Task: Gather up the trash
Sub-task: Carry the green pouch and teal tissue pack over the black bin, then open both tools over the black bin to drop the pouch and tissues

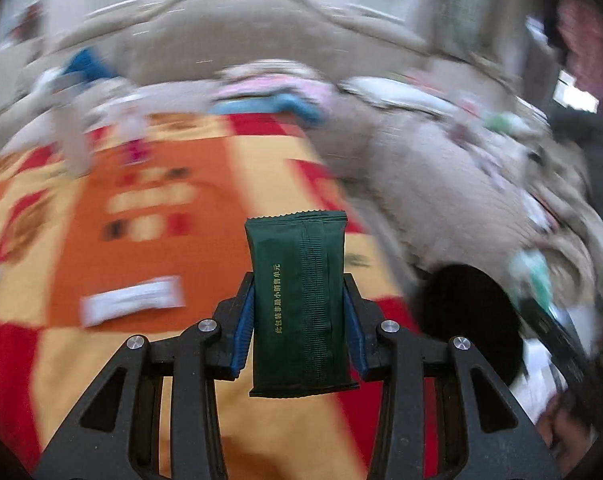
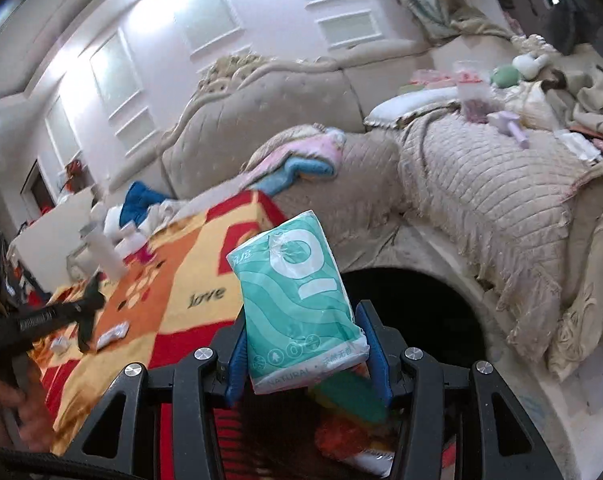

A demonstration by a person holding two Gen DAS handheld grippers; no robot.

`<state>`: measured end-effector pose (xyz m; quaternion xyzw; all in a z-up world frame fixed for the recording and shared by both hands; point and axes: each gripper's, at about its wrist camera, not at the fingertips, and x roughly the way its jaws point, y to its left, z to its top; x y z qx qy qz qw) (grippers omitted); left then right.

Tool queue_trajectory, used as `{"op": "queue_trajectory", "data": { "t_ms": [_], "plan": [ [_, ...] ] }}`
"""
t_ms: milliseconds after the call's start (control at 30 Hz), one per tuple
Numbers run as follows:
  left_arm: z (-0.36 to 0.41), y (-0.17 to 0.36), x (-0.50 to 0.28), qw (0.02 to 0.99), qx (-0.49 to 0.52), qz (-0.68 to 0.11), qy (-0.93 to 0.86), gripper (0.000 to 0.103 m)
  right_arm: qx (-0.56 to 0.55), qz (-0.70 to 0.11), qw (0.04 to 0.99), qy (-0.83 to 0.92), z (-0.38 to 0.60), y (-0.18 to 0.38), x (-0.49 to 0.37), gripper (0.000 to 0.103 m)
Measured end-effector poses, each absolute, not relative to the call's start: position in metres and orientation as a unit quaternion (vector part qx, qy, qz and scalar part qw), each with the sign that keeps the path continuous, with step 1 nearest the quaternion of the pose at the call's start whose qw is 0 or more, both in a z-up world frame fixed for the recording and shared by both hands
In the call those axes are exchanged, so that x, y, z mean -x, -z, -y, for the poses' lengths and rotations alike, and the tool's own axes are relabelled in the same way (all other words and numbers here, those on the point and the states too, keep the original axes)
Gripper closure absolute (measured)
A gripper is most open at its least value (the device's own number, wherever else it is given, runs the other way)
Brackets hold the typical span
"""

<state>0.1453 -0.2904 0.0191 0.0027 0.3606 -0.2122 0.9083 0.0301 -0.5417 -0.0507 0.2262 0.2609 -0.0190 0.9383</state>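
We have both grippers loaded. Left gripper (image 1: 299, 316) is clamped on the dark green wrapper (image 1: 299, 300), long axis running out along the fingers. Right gripper (image 2: 305, 344) pinches the teal tissue pack (image 2: 297, 304) the same way, tilted slightly left. The black bin opening (image 2: 413, 320) sits just right of and beyond the right jaws, so we judge the right hand nearer. A white wrapper (image 1: 131, 300) is left on the blanket (image 1: 149, 240), left of the left jaws.
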Motion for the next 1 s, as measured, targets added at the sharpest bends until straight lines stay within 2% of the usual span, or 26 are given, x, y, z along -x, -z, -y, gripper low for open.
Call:
{"op": "queue_trajectory", "data": {
  "t_ms": [200,467,633,733,867,1000],
  "plan": [
    [0.374,0.002,-0.136,0.864,-0.064,-0.364,0.342,0.066,-0.221,-0.286,0.931,0.054,0.562,0.062,-0.031,0.055],
    [0.429,0.023,-0.137,0.817,-0.078,-0.396,0.411,0.065,-0.243,-0.317,0.914,0.07,0.578,0.079,-0.039,0.055],
    [0.438,0.031,-0.142,0.818,-0.082,-0.42,0.384,0.065,-0.247,-0.341,0.904,0.081,0.581,0.091,-0.052,0.054],
    [0.436,0.036,-0.147,0.814,-0.077,-0.435,0.376,0.059,-0.246,-0.348,0.9,0.09,0.579,0.093,-0.056,0.047],
    [0.427,0.033,-0.149,0.817,-0.055,-0.435,0.375,0.048,-0.262,-0.34,0.899,0.089,0.58,0.094,-0.056,0.047],
    [0.411,0.029,-0.153,0.822,-0.028,-0.437,0.364,0.048,-0.268,-0.328,0.9,0.098,0.581,0.09,-0.053,0.047]
  ]
}}
